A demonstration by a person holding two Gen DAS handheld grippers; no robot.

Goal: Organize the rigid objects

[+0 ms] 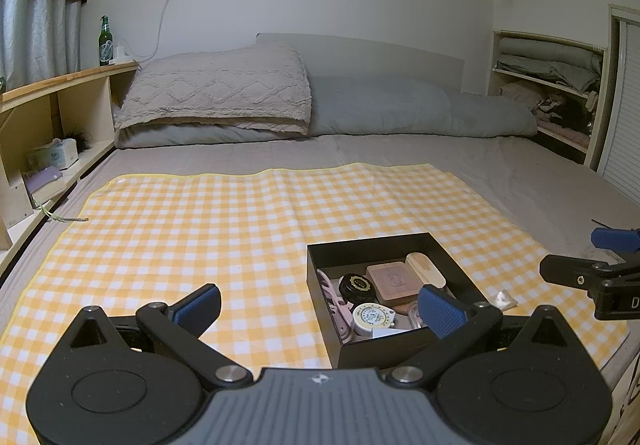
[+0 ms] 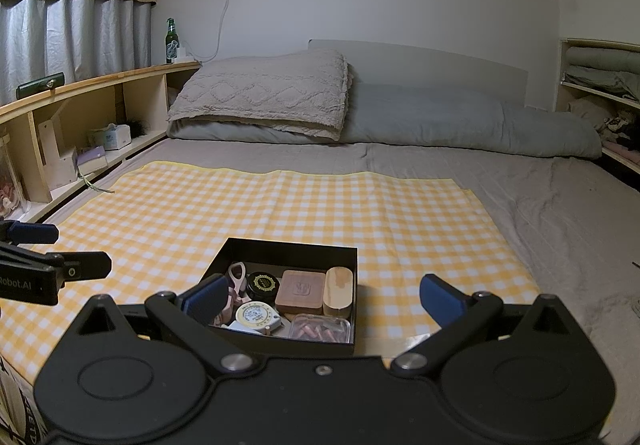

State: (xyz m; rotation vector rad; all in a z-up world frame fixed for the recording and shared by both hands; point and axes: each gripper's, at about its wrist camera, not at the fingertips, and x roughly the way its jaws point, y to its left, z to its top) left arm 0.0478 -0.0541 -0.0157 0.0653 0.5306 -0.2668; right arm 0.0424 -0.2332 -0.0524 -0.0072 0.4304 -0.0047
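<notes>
Yellow-checked cloth (image 1: 192, 229) covers the grey bed (image 2: 540, 205). On it sits a black box (image 2: 256, 245) holding a pink soap bar (image 2: 301, 288), a round black tin (image 2: 262, 284), a tape measure (image 2: 253, 316) and a wooden block (image 2: 339, 290). The left gripper (image 1: 320, 309) has its jaws wide and empty, the box at its right jaw. The right gripper (image 2: 324, 299) is also spread wide and empty, the box between its jaws, toward the left one.

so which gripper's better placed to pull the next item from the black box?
Right, marginally. The black box sits nearly centred ahead of the open right gripper; from the open left gripper it lies off to the right.
</notes>
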